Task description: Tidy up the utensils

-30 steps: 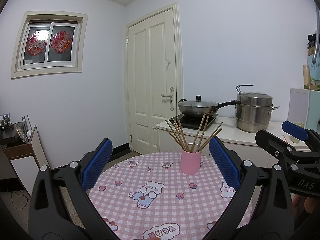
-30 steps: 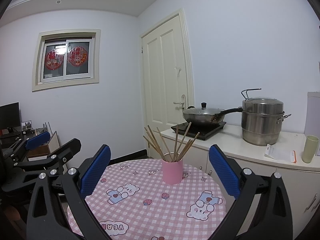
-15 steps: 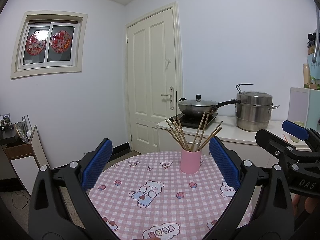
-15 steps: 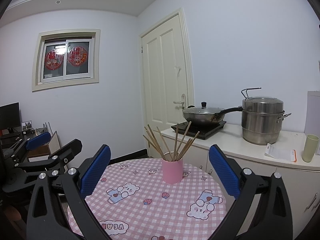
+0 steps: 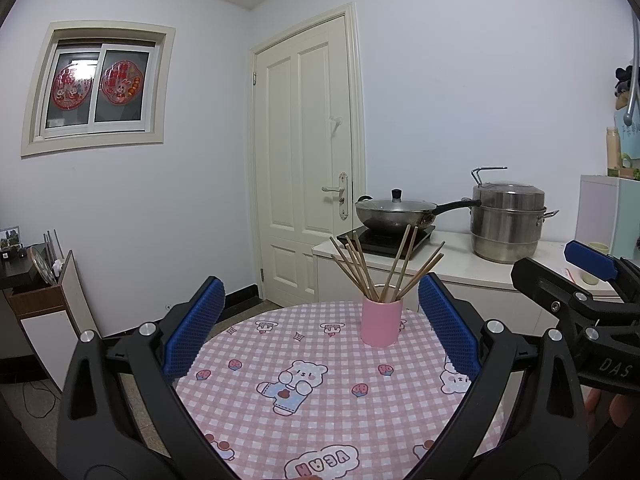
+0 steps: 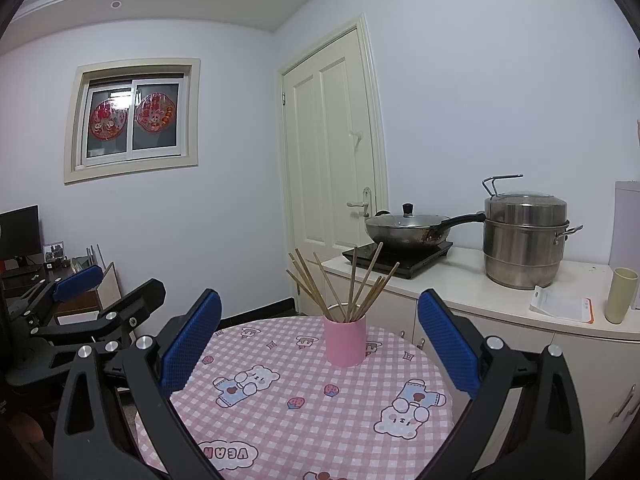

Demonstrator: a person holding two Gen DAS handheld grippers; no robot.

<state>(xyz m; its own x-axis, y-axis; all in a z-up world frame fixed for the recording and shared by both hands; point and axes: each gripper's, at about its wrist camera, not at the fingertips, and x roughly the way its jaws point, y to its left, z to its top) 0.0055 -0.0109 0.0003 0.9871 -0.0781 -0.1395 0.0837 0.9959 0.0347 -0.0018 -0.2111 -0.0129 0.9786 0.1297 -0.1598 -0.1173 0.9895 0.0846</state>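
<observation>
A pink cup (image 5: 381, 322) stands upright on the far part of a round table with a pink checked cloth (image 5: 320, 400). Several wooden chopsticks (image 5: 384, 268) stand in it and fan out. The cup (image 6: 345, 340) and chopsticks (image 6: 344, 284) also show in the right wrist view, on the table (image 6: 304, 412). My left gripper (image 5: 320, 330) is open and empty, held above the near side of the table. My right gripper (image 6: 318, 338) is open and empty, beside the left one.
A white counter (image 5: 460, 260) behind the table bears a hob with a lidded wok (image 5: 394, 214) and a steel steamer pot (image 5: 508, 220). A pale cup (image 6: 620, 294) and a packet (image 6: 560, 304) lie on the counter. A door (image 5: 308, 160) is behind. A shelf (image 5: 36, 300) stands left.
</observation>
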